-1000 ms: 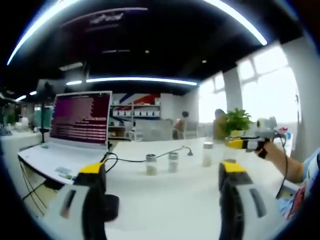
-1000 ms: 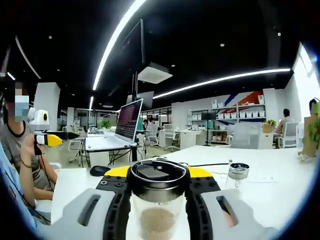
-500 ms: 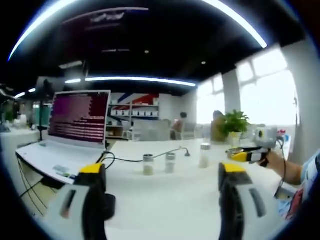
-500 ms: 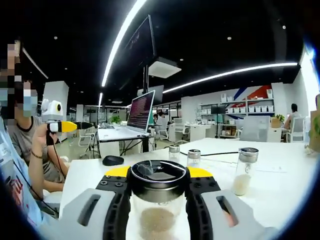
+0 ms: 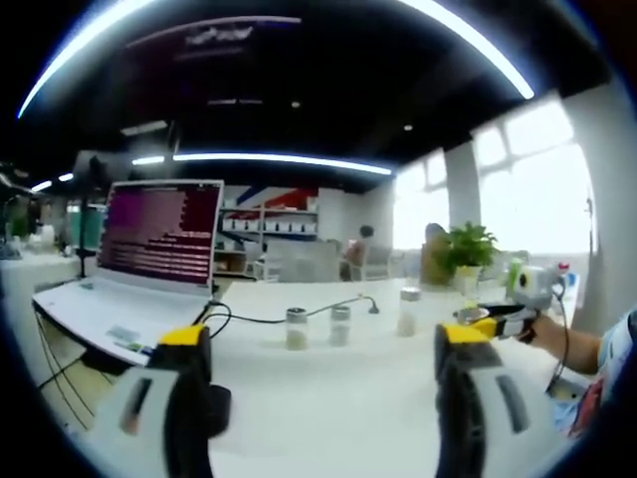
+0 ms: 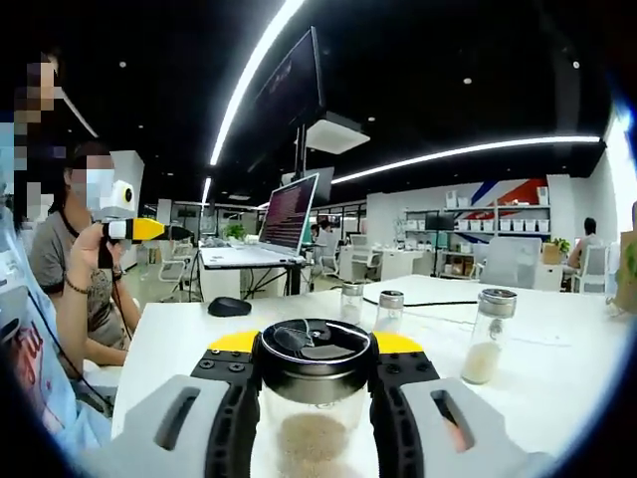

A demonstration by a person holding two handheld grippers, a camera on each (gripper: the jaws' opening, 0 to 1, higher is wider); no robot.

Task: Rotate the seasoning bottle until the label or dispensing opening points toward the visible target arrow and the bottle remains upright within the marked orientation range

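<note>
My right gripper [image 6: 314, 351] is shut on a glass seasoning bottle [image 6: 313, 438] with a black lid and pale grains inside, held upright between the yellow-tipped jaws. In the left gripper view, that gripper [image 5: 495, 318] comes in from the right in a person's hand, low over the white table [image 5: 338, 398]. My left gripper [image 5: 321, 339] is open with nothing between its jaws. It also shows at the left of the right gripper view [image 6: 139, 230], held in a hand. No target arrow is visible.
Three more small glass bottles [image 5: 299, 328] [image 5: 340, 325] [image 5: 409, 310] stand in a loose row on the table. An open laptop [image 5: 149, 249] sits at the left, with a black mouse [image 6: 229, 306] and a cable [image 5: 259, 319] nearby. A potted plant [image 5: 468, 244] stands at the far right.
The right gripper has sunk lower over the table, still holding the bottle. Its view has swung, bringing the three standing bottles and the mouse further into the picture. The left gripper has barely moved.
</note>
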